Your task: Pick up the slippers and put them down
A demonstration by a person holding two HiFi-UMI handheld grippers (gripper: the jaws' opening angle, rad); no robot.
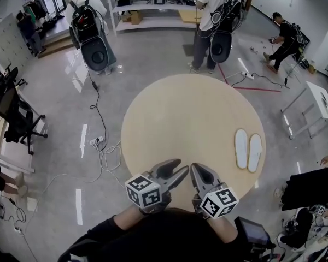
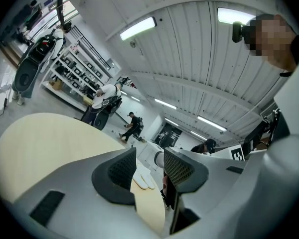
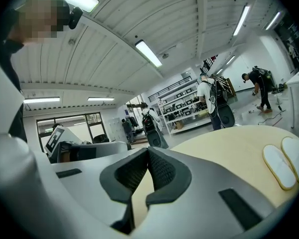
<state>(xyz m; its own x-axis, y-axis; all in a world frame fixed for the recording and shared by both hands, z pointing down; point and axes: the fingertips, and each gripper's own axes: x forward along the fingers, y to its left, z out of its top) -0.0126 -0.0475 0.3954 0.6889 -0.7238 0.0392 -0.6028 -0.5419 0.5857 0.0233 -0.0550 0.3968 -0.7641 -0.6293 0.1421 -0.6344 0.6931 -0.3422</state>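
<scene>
Nearest the person, above the near rim of the round pale wooden table (image 1: 169, 108), the left gripper (image 1: 181, 167) has its grey jaws apart with nothing between them. The right gripper (image 1: 195, 168) beside it has its jaws pressed together, empty. Further out to the right, the pair of flat white slippers (image 1: 247, 150) lies side by side, close to the table's right rim. If the right gripper arrives there closed, it would likely shove them over that rim rather than grip them. The low soles also invite the pads to scrape the tabletop or to pinch only one slipper.
</scene>
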